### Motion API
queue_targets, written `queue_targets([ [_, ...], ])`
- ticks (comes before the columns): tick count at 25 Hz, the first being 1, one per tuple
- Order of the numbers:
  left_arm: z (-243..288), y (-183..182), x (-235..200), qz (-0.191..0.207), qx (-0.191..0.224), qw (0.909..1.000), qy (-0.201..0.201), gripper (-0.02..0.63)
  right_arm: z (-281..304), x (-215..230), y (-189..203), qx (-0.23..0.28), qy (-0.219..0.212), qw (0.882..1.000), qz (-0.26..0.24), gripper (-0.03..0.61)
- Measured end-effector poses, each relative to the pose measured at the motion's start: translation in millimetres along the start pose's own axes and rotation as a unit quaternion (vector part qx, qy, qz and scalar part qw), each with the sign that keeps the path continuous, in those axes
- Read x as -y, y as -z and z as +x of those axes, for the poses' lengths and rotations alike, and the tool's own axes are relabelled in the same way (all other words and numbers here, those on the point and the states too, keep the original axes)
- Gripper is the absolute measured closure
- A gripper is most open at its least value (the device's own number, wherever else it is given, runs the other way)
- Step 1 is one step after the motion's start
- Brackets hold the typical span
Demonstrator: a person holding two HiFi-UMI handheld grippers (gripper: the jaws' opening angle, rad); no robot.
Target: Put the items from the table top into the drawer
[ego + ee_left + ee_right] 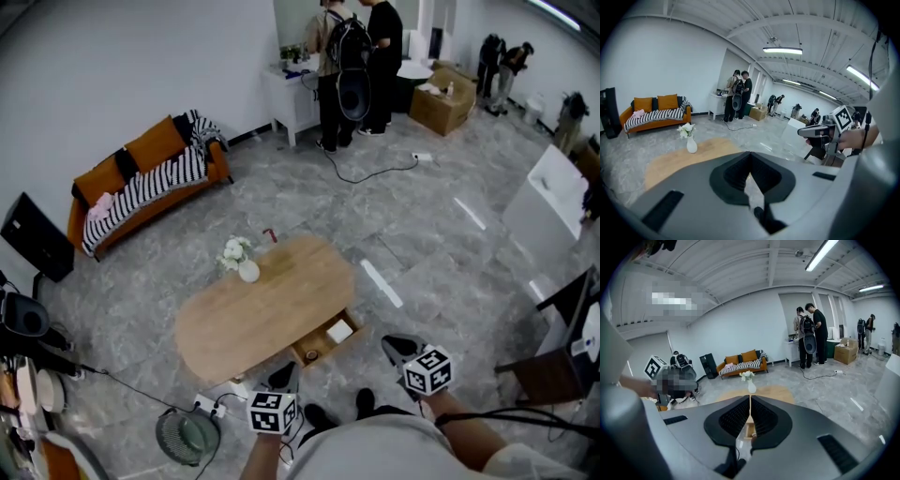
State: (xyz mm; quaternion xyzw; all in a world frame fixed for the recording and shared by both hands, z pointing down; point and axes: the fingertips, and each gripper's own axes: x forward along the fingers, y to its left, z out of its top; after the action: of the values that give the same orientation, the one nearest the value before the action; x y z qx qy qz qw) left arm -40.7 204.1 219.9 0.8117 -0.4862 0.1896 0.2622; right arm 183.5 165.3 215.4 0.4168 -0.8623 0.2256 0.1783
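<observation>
Vase (247, 270), upright at the desk's (272, 314) far edge, well apart from the open drawer (328, 339) on the near side; left tool (285, 376) and right tool (397, 349) both shut, empty; advise opening one, gripping the vase low, keeping it upright.

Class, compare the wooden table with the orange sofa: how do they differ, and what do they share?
The table is oval and pale, bearing only a flower vase; the sofa is orange, draped with a striped blanket. The table has an open drawer; the sofa shows none. Both stand on the grey floor.
</observation>
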Motion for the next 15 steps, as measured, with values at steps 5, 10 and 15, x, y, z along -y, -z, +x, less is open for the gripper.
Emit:
queue_targets([
  [5, 1, -7, -1, 0.004, 0.005, 1.0, -0.004, 0.614, -1, 7, -7, 0.009, 0.0, 1.0, 0.009, 0.538],
  [10, 4, -14, -6, 0.001, 0.013, 0.9999, -0.009, 0.612, 5, 15, -14, 0.014, 0.001, 1.0, 0.007, 0.54],
  [15, 8, -24, -6, 0.004, 0.018, 0.9998, -0.011, 0.612, 9, 18, -13, 0.01, -0.003, 1.0, 0.01, 0.539],
])
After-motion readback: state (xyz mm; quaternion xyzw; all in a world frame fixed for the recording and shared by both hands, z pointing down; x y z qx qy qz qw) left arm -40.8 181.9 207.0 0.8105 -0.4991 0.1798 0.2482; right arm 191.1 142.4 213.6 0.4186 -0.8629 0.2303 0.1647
